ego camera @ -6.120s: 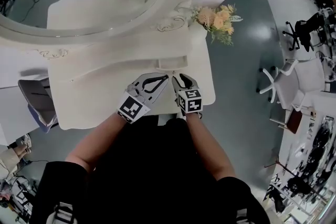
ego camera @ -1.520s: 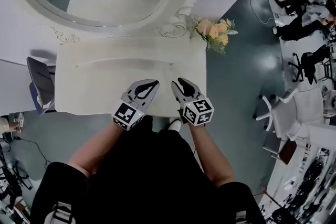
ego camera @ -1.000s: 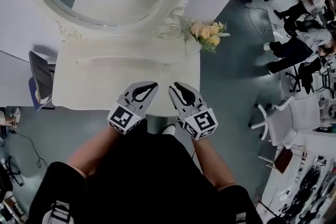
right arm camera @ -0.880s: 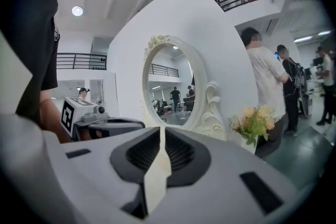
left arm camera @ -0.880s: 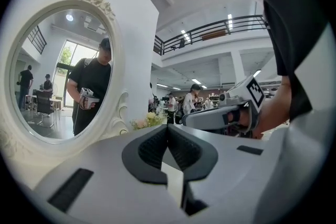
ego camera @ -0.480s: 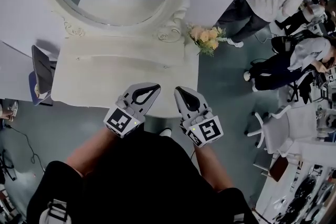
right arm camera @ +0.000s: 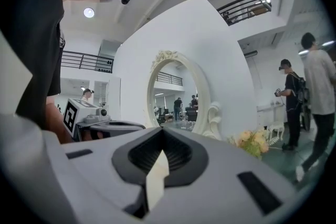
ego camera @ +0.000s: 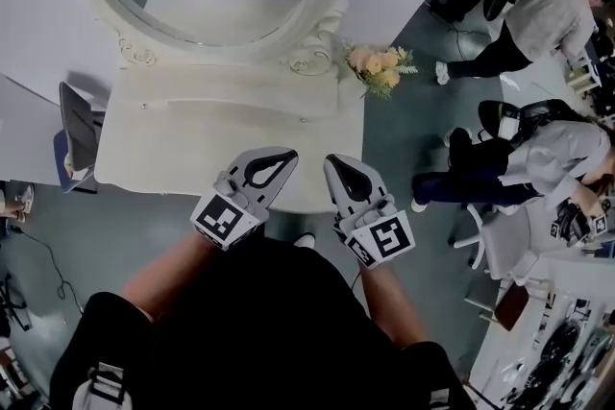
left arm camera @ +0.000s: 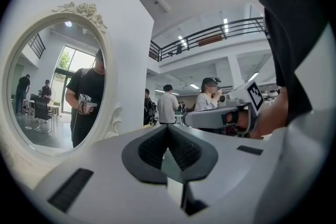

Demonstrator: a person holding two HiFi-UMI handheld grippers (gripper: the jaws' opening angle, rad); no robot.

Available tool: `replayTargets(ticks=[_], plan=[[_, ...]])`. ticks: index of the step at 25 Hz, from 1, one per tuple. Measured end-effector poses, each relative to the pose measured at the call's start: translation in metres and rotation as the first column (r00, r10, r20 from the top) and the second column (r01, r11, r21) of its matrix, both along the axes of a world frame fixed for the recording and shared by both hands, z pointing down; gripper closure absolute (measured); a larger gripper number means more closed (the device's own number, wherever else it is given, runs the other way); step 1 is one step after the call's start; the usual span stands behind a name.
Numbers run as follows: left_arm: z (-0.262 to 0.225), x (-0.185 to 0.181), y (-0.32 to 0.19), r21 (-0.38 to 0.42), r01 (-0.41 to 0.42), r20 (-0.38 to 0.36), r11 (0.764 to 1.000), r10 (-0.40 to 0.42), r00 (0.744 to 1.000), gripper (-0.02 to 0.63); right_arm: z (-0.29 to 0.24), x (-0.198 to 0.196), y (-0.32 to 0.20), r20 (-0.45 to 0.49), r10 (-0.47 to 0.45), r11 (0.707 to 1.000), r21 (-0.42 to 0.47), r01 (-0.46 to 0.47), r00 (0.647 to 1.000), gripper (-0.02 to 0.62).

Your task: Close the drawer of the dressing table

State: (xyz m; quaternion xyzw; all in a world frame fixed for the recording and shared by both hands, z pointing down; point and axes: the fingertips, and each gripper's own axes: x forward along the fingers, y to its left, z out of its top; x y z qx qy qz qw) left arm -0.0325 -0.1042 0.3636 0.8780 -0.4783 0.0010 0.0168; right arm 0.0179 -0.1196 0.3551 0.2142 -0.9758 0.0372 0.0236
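Left gripper (ego camera: 285, 156): jaws together, empty.
Right gripper (ego camera: 332, 162): jaws together, empty.
Dressing table (ego camera: 173, 144): front edge below both tips.

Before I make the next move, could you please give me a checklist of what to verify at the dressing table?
1. Drawer shut: ok; nothing juts from the dressing table.
2. Left gripper empty: ok; jaws together, nothing between.
3. Right gripper empty: ok; jaws together, nothing between.
4. Grippers off the tabletop: cannot tell from above.
5. Flowers clear of both grippers: ok; at the far right corner.
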Motion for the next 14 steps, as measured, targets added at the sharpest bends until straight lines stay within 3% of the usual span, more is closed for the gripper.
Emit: replayTargets(ticks=[14], plan=[[-0.0063, -0.0037, -0.0028, -0.005, 0.005, -0.001, 1.000, -0.005, 1.000, 0.612, -0.0014, -0.0034, -0.0028, 0.004, 0.000, 1.000, -0.012, 0.000, 1.000, 0.592]])
